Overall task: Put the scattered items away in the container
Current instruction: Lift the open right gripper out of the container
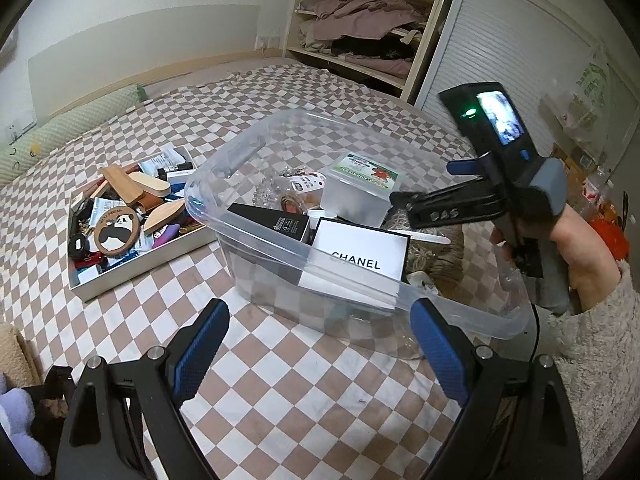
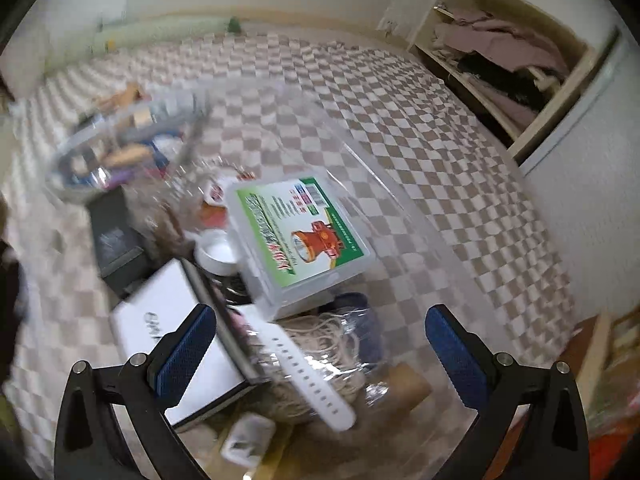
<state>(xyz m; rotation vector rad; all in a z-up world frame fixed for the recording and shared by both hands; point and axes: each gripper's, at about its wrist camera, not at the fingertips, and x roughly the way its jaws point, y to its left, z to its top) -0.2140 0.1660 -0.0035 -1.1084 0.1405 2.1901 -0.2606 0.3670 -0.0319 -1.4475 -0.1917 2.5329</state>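
A clear plastic container [image 1: 224,216] stands on the checkered bedspread and holds a white CHANEL box [image 1: 360,256], a black box [image 1: 268,220], a frosted box with a green label [image 1: 360,184] and twine. My left gripper [image 1: 320,356] is open and empty in front of the container's near wall. My right gripper [image 2: 320,356] is open over the container's inside, above a white perforated strap [image 2: 308,376] that lies on the twine [image 2: 332,336]. The green-label box [image 2: 300,232] and CHANEL box [image 2: 180,340] lie below it. The right gripper also shows in the left wrist view [image 1: 424,208].
A shallow white tray [image 1: 136,268] left of the container holds several small items, among them a round panda piece [image 1: 116,232] and wooden pieces. A green bolster [image 1: 72,128] lies at the bed's far edge. An open wardrobe [image 1: 360,40] with clothes stands behind.
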